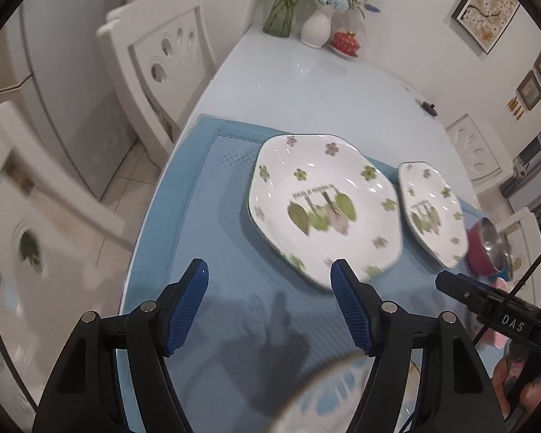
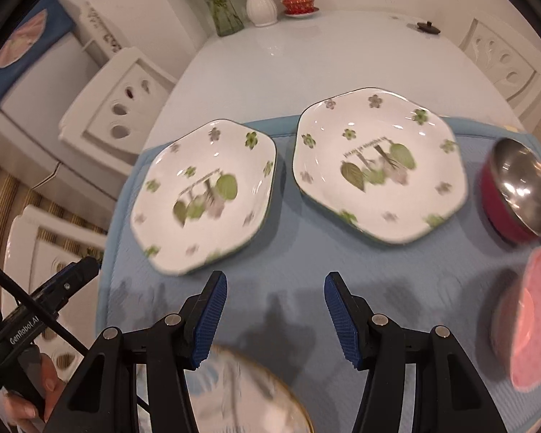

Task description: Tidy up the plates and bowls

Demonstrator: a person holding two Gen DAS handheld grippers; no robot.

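Note:
Two white hexagonal plates with green leaf prints lie side by side on a blue mat: the left plate and the right plate. A red bowl with a steel inside sits at the mat's right. A pink bowl lies near the right edge. A gold-rimmed round plate lies just below both grippers. My left gripper is open and empty above the mat. My right gripper is open and empty in front of the two plates.
At the table's far end stand a glass vase with stems, a white vase with flowers, a red lidded cup and a small dark lid. White chairs stand on both sides of the table.

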